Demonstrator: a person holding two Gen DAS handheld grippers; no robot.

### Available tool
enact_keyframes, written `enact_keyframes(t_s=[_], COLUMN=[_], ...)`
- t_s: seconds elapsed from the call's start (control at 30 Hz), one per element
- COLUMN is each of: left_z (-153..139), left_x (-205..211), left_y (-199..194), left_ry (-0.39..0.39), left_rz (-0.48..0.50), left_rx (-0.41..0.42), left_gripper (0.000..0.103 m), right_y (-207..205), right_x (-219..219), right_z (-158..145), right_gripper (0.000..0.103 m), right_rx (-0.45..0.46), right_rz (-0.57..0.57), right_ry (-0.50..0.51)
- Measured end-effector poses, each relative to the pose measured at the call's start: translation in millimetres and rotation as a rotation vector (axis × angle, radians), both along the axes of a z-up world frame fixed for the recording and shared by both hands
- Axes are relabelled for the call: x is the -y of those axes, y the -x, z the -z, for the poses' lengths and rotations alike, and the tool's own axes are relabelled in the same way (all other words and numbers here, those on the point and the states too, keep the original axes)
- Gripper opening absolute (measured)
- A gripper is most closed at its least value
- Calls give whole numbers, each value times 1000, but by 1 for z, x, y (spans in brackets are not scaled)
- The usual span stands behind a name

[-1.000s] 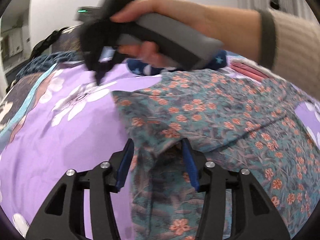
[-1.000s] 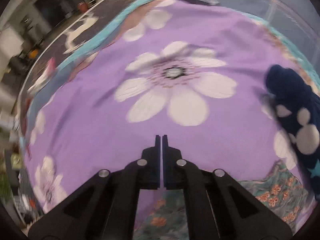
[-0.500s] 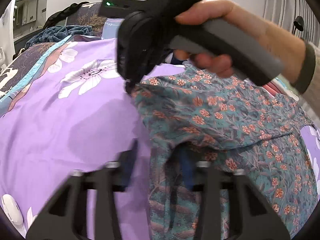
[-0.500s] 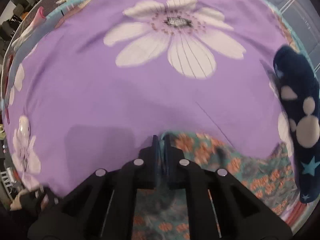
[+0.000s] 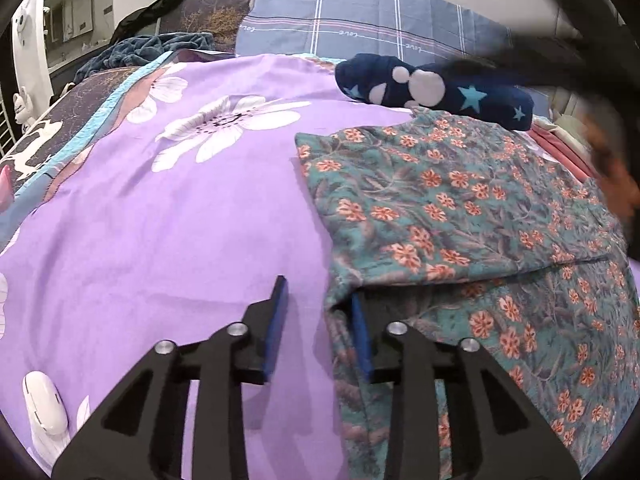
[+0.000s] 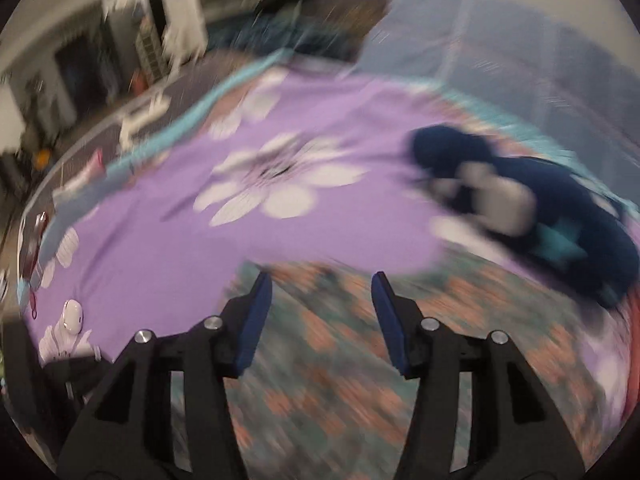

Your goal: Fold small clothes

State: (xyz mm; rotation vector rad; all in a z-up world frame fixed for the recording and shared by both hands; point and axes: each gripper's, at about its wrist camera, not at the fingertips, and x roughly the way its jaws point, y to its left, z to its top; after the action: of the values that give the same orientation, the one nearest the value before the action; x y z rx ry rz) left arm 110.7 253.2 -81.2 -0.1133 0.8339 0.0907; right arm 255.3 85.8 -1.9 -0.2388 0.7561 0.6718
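Note:
A teal garment with orange flowers point(image 5: 460, 208) lies on the purple flowered bedspread point(image 5: 180, 220), its upper half folded over the lower. My left gripper point(image 5: 318, 290) sits at the garment's left edge. Its jaws are opening; the edge lies loose between them, and the right finger point(image 5: 362, 332) is tucked under the fold. My right gripper point(image 6: 322, 292) hovers over the same garment point(image 6: 340, 360) in a blurred view. Its jaws are also opening, with nothing between them. In the left wrist view the right hand point(image 5: 612, 176) is a blur at the right edge.
A rolled navy garment with stars and white dots point(image 5: 432, 88) point(image 6: 520, 208) lies just beyond the floral one. A grey checked pillow point(image 5: 360, 28) and a dark blanket point(image 5: 152, 48) are at the back. Pink clothes point(image 5: 560, 148) are at the right. A small white object point(image 5: 44, 404) is at the near left.
The right gripper laid the garment's corner down, let go of it, opened and swung away to the right. The folded flap now lies flat. The left gripper narrowed, then widened again.

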Motion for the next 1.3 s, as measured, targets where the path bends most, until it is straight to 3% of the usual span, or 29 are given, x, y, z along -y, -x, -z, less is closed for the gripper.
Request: enact_keyframes(t_s=[0.1, 0.17, 0.2, 0.27, 0.37, 0.43, 0.5, 0.53, 0.63, 0.7, 0.77, 0.87, 0.93, 1.0, 1.07, 1.1, 1.13, 1.23, 1.3], left_z=[-2, -5, -6, -9, -14, -25, -40, -47, -61, -61, -53, -28, 3, 7, 6, 5, 5, -3, -11], left_x=[-3, -5, -6, -2, 7, 12, 19, 22, 41, 57, 72, 88, 85, 88, 91, 91, 91, 92, 98], left_y=[2, 5, 7, 14, 33, 41, 44, 43, 25, 3, -19, -48, -62, -56, -54, -53, -53, -55, -63], left_ry=[18, 12, -8, -65, -159, -183, -155, -129, -6, 65, 81, 19, 24, -7, -23, -23, -21, 26, 103], left_rz=[-2, -29, -50, -84, -110, -102, -74, -61, 17, 66, 98, 81, 43, 52, 55, 56, 54, 59, 79], left_rx=[10, 15, 5, -18, -27, -19, 16, 36, 85, 72, 43, -50, -152, -88, -82, -81, -83, -67, -44], left_gripper=[38, 49, 59, 70, 75, 75, 75, 75, 75, 75, 75, 75, 75, 75, 75, 75, 75, 75, 75], right_y=[32, 45, 50, 56, 58, 58, 60, 63, 69, 70, 71, 77, 86, 98, 109, 109, 110, 121, 133], right_x=[68, 107, 126, 152, 185, 202, 207, 204, 181, 171, 179, 211, 240, 287, 351, 351, 380, 471, 515], right_z=[13, 32, 41, 57, 75, 89, 93, 94, 96, 98, 96, 82, 63, 41, 22, 22, 18, 24, 39], right_gripper=[54, 53, 49, 48, 48, 50, 57, 69, 89, 92, 92, 74, 63, 60, 52, 48, 46, 42, 42], right_rx=[61, 49, 12, -77, -178, -231, -234, -220, -170, -152, -163, -171, -125, -59, -23, -23, -24, -94, -152], right_rz=[92, 194, 222, 265, 352, 382, 382, 357, 310, 303, 303, 367, 413, 495, 628, 628, 693, 903, 1008], right_ry=[61, 113, 117, 90, 28, -41, -120, -141, -48, 1, -57, -168, -216, -265, -318, -318, -340, -468, -574])
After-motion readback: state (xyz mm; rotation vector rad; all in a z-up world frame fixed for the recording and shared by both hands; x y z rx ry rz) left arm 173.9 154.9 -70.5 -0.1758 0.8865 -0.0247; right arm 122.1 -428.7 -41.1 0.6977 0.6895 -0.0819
